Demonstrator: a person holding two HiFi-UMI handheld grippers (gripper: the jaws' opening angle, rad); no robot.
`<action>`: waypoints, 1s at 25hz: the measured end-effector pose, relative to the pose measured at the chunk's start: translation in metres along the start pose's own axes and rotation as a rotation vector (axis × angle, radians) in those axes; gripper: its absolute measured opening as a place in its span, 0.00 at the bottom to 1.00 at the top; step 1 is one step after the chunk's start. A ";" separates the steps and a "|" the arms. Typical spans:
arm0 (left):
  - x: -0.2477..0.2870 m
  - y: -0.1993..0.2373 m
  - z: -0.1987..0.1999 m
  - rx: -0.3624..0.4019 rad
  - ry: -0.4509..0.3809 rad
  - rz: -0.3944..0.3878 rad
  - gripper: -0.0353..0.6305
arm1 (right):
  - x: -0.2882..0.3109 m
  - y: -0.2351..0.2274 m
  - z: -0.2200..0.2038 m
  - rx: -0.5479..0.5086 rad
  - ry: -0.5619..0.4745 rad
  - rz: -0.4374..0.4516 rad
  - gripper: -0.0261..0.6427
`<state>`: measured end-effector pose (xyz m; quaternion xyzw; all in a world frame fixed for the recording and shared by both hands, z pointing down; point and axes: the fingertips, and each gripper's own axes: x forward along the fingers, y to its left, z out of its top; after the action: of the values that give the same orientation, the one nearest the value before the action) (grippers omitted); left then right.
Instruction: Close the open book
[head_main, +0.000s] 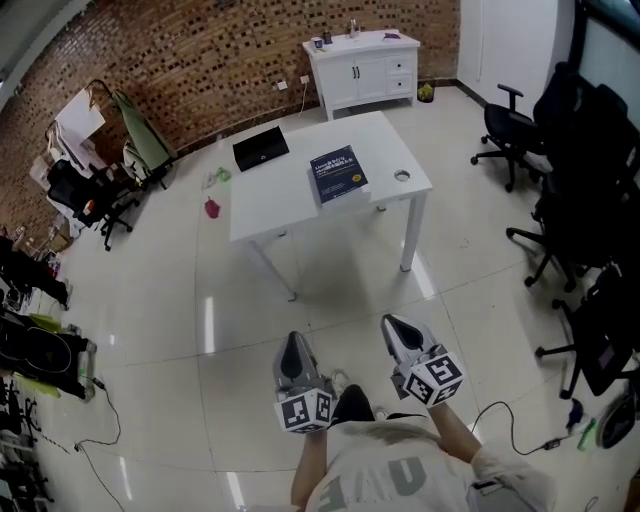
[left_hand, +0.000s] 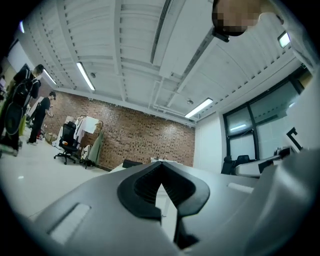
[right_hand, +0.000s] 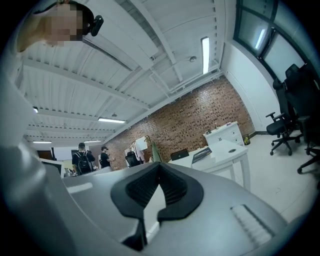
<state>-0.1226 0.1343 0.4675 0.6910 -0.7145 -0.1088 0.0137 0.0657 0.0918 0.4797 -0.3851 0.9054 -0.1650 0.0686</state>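
Apparently shows the task already finished: book (head_main: 339, 173) lying shut, cover up, on the white table (head_main: 290, 205) well ahead of the left gripper (head_main: 293, 345) and the right gripper (head_main: 395, 330), both with jaws pressed together on nothing, no page left to fold over.

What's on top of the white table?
On the white table: a dark blue book, cover up, near the front edge; a flat black laptop-like item at the far left; a small ring-shaped object at right. Anything beneath the book is covered.
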 end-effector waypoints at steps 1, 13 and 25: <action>-0.010 -0.002 0.012 0.006 -0.027 0.001 0.06 | -0.007 0.007 0.001 -0.002 0.003 0.005 0.05; -0.096 -0.007 0.052 0.058 -0.048 -0.004 0.06 | -0.061 0.071 -0.020 0.034 0.025 0.035 0.05; -0.125 -0.039 0.060 0.015 -0.109 -0.141 0.06 | -0.116 0.098 -0.001 -0.074 -0.034 -0.039 0.04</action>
<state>-0.0891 0.2658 0.4181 0.7326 -0.6647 -0.1417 -0.0380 0.0803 0.2393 0.4456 -0.4077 0.9019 -0.1262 0.0664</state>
